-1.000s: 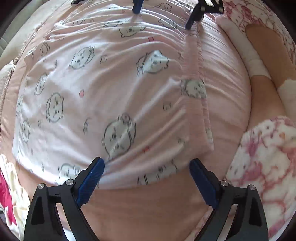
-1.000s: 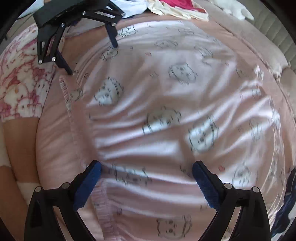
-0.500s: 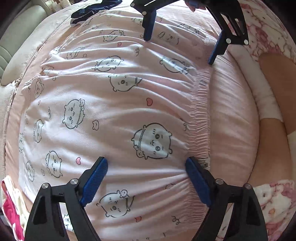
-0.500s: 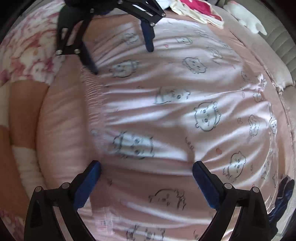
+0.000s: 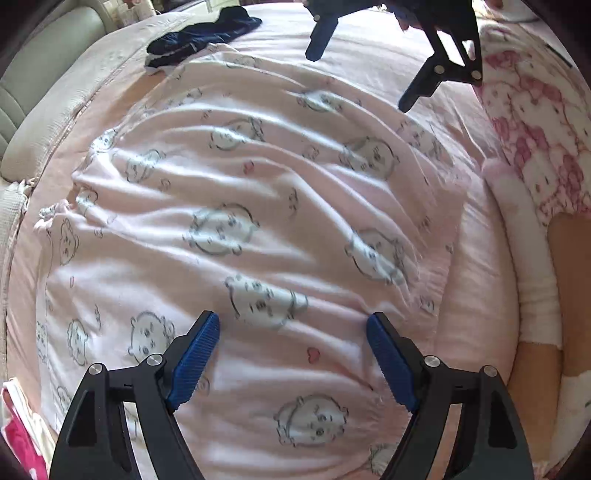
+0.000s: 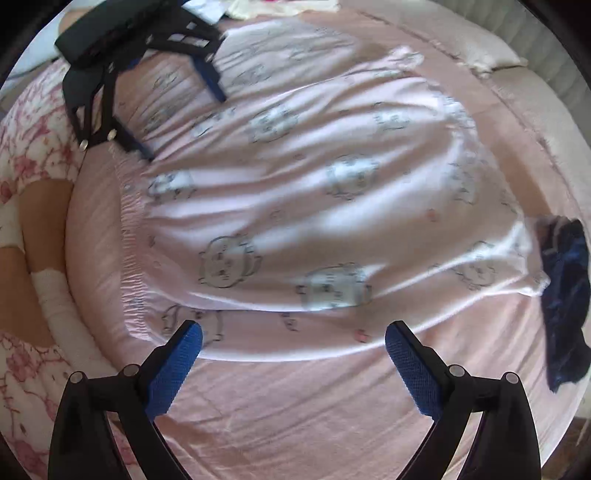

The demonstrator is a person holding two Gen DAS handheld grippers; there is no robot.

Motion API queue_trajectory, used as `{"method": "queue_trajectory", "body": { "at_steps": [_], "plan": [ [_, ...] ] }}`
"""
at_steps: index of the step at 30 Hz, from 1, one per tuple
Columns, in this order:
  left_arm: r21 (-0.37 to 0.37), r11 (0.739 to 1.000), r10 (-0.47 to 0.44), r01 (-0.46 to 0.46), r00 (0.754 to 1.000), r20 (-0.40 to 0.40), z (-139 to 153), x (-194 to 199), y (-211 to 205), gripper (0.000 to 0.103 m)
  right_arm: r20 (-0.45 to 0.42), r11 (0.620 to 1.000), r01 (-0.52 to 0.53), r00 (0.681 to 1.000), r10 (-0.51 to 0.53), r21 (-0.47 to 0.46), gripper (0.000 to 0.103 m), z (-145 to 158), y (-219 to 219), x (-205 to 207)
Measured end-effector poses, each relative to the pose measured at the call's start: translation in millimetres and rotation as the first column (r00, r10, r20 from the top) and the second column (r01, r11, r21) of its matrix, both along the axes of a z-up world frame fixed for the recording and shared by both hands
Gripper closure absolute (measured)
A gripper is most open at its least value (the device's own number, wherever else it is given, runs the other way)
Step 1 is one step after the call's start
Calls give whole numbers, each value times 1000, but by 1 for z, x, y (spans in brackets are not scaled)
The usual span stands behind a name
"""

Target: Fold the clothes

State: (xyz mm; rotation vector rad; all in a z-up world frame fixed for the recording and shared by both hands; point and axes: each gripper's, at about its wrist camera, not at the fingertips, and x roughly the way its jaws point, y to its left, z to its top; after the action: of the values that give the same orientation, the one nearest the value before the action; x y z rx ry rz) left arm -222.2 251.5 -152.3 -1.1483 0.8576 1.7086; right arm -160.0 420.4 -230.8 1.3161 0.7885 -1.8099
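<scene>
Pale pink cotton garment printed with cartoon bears [image 5: 258, 221] lies spread flat, wrinkled, on pink quilted bedspread [image 6: 295, 406], gathered elastic waistband [image 6: 129, 236] toward your knees; your left gripper [image 5: 293, 334] points down over garment near waistband, blue pads apart, nothing clamped; your right gripper [image 6: 293, 341] points down over garment's edge, pads wide apart, empty; dark navy crumpled cloth [image 5: 201, 35] sits at garment's far end; person's bare knee [image 5: 569, 258] beside bedspread edge

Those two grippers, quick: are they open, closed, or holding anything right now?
Left gripper: open, nothing held, above the pink printed garment.
Right gripper: open, nothing held, over the garment's near edge.
</scene>
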Motion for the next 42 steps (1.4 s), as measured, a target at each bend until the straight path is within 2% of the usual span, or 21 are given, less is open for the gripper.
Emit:
{"method": "queue_trajectory", "body": {
  "at_steps": [3, 6, 9, 12, 13, 15, 17, 18, 19, 21, 22, 25, 26, 28, 30, 32, 34, 35, 37, 39, 42],
  "plan": [
    [74, 996, 60, -57, 997, -44, 11, -39, 26, 21, -115, 966, 256, 959, -259, -43, 3, 4, 40, -34],
    [96, 991, 101, -96, 993, -59, 1, -61, 17, 21, -152, 863, 490, 850, -504, -123, 3, 16, 58, -97],
    [97, 987, 132, -125, 989, -64, -11, -57, -20, 21, 5, 721, 639, 750, -662, -267, 3, 16, 90, -146],
    [110, 979, 179, -172, 982, -63, -23, -87, -11, 21, 251, 561, 738, 664, -705, -376, 4, -2, 104, -170],
    [113, 974, 206, -199, 977, -59, -36, -90, -10, 21, 316, 516, 758, 642, -698, -399, 4, -7, 106, -174],
    [125, 959, 260, -253, 964, -49, -43, -103, -30, 21, 374, 481, 766, 634, -677, -428, 6, -12, 106, -173],
    [128, 942, 317, -309, 947, -47, -52, -125, -41, 21, 348, 488, 757, 641, -684, -435, 23, -8, 109, -169],
    [128, 932, 347, -338, 936, -54, -54, -133, -46, 21, 333, 489, 755, 640, -692, -436, 55, -9, 101, -177],
    [130, 921, 378, -368, 924, -57, -56, -140, -50, 21, 334, 489, 758, 638, -694, -433, 98, -13, 95, -190],
    [129, 894, 439, -430, 897, -56, -60, -152, -56, 21, 341, 507, 756, 645, -684, -413, 99, -27, 78, -220],
    [129, 879, 469, -459, 881, -59, -60, -158, -59, 21, 323, 539, 737, 668, -670, -407, 99, -28, 70, -229],
    [171, 843, 524, -511, 851, -43, -55, -175, -68, 21, 303, 579, 707, 702, -645, -406, 99, -23, 64, -225],
    [177, 835, 536, -520, 843, -50, -53, -178, -69, 22, 251, 608, 694, 713, -654, -385, 99, -20, 60, -224],
    [170, 837, 539, -520, 838, -86, -55, -182, -70, 22, 24, 717, 635, 753, -657, -286, 100, -13, 47, -225],
    [163, 848, 526, -505, 839, -136, -54, -181, -68, 22, -152, 820, 541, 809, -568, -185, 100, -11, 31, -222],
    [184, 858, 508, -479, 845, -169, -48, -174, -63, 22, -272, 875, 473, 832, -483, -107, 100, -16, 15, -220],
    [231, 875, 452, -425, 888, -82, -47, -164, -59, 21, -314, 890, 446, 835, -451, -95, 99, -21, 10, -217],
    [253, 887, 408, -387, 912, -38, -48, -156, -56, 21, -282, 875, 471, 829, -483, -115, 99, -20, 16, -217],
    [240, 924, 326, -299, 942, -80, -55, -137, -50, 21, -156, 819, 533, 809, -566, -211, 92, -11, 36, -218],
    [216, 952, 249, -217, 960, -132, -64, -124, -42, 21, -124, 780, 568, 782, -611, -263, 76, -1, 49, -214],
    [234, 951, 239, -202, 961, -141, -68, -125, -29, 21, -233, 806, 533, 775, -587, -258, 71, 15, 32, -206]
  ]
}}
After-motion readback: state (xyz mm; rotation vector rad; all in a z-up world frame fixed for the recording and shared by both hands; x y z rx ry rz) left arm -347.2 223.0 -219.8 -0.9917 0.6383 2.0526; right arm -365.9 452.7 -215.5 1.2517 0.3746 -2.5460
